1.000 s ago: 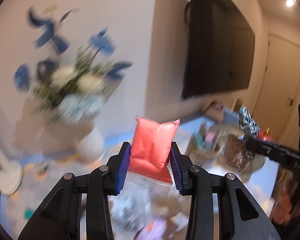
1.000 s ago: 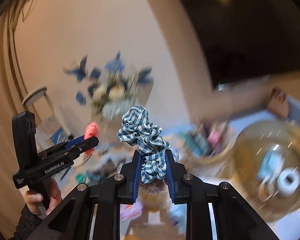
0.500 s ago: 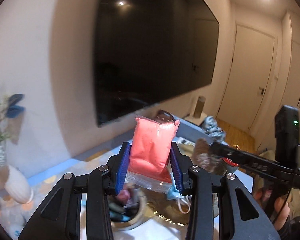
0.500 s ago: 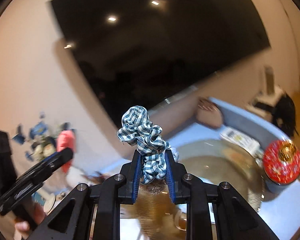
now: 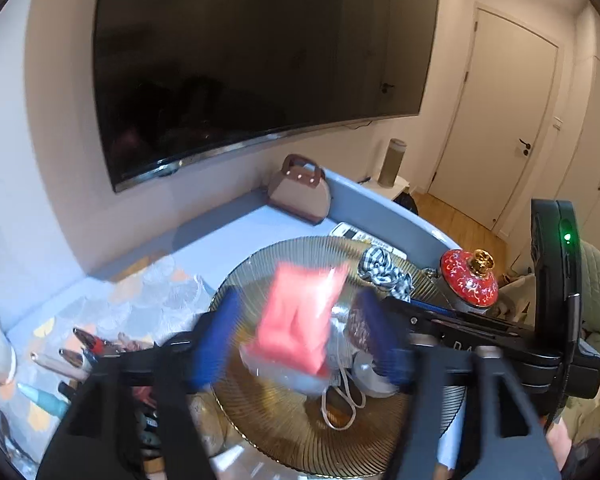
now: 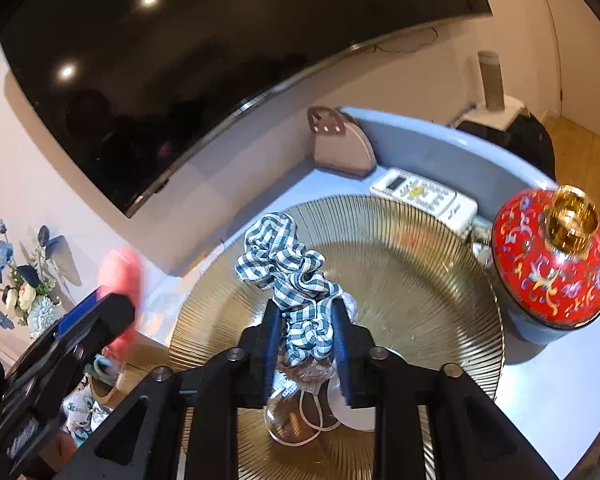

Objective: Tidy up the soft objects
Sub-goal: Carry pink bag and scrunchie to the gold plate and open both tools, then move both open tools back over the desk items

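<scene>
1. Grippers first: the left gripper [image 5: 300, 336] has its blue pads spread wide, and its jaws have just been opening; both pads are smeared by motion blur.
2. A red bag [image 5: 300, 320], soft and partly clear at its lower end, sits between those spread pads and touches neither of them. It is blurred and tilted, above the gold plate [image 5: 268, 432].
3. The right gripper [image 6: 308, 344] has its pads close together around a blue-and-white checked scrunchie [image 6: 288, 272]. Its jaws have just been opening a little; the cloth is between the pads and meets both of them, though how firmly they press I cannot tell.
4. The scrunchie stands up from the pads over the middle of the ribbed gold plate.
5. On the plate, below the pads, lie a face mask with white loops [image 6: 296, 412], a small brownish clear packet [image 6: 308, 372] and a white round thing [image 6: 352, 412].
6. A red jar with a gold knob [image 6: 552, 268] stands just beside the plate on its right, on the pale blue table [image 6: 552, 392].
7. A white remote control [image 6: 424, 196] lies behind the plate, touching or nearly touching its far rim.
8. A small beige handbag [image 6: 340, 148] stands upright further back, against the wall under a large dark television [image 5: 260, 60].
9. Pens and similar items [image 5: 60, 360] sit in a holder left of the plate.
10. A vase of blue and white flowers [image 6: 20, 280] stands well to the left in the right wrist view.
</scene>
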### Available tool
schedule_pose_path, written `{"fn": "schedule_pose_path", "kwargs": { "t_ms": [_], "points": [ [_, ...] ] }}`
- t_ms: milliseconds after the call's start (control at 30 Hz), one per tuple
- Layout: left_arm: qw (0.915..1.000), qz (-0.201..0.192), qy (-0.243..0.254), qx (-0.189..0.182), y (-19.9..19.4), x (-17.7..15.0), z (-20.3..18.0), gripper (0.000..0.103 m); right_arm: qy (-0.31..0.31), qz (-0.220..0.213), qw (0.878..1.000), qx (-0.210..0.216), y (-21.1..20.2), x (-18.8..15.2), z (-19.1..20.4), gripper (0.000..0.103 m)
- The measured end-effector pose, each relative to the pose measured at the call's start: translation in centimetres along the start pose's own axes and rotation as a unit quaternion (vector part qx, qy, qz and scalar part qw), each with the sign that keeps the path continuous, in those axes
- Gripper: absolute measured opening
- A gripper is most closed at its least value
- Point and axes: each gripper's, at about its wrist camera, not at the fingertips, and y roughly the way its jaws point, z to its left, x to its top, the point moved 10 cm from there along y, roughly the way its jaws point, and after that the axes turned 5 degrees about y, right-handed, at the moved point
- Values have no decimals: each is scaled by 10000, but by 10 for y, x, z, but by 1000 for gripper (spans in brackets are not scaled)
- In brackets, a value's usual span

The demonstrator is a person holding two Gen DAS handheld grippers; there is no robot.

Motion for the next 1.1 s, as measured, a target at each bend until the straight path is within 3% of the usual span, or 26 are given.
{"fn": "schedule_pose_path", "kwargs": {
  "t_ms": [100, 233, 367, 467, 533, 600, 700, 800, 867, 967, 1100],
  "points": [
    [9999, -108, 22, 101, -6, -5, 5, 95, 26, -64, 9995, -323, 0, -2, -7, 48],
    [9998, -41, 62, 178, -15, -17, 7, 95, -49, -159, 9991, -398, -10, -9, -4, 49],
    [9994, -257, 40, 223, -49, -23, 11, 95, -205, -170, 9994, -234, -23, -17, 17, 50],
    [9976, -520, -16, 447, -90, -28, 26, 95, -412, -245, 9987, -144, -34, -25, 39, 63],
    [9954, -647, -141, 694, -116, -33, 43, 98, -574, -322, 9978, 11, -42, -32, 59, 63],
    [9903, -782, -363, 1092, -147, -42, 70, 100, -821, -401, 9958, 68, -49, -41, 80, 63],
    [9756, -935, -639, 1881, -197, -62, 112, 100, -1214, -459, 9913, 226, -56, -61, 116, 63],
    [9504, -809, -767, 2902, -244, -91, 149, 101, -1544, -446, 9858, 479, -59, -84, 152, 63],
    [9380, -738, -855, 3277, -264, -112, 166, 101, -1848, -436, 9797, 641, -60, -104, 180, 63],
    [9292, -618, -1093, 3477, -280, -149, 189, 102, -2312, -367, 9692, 766, -56, -137, 217, 63],
    [9196, -176, -1675, 3548, -272, -216, 222, 102, -2910, -99, 9523, 909, -39, -191, 258, 63]
  ]
}}
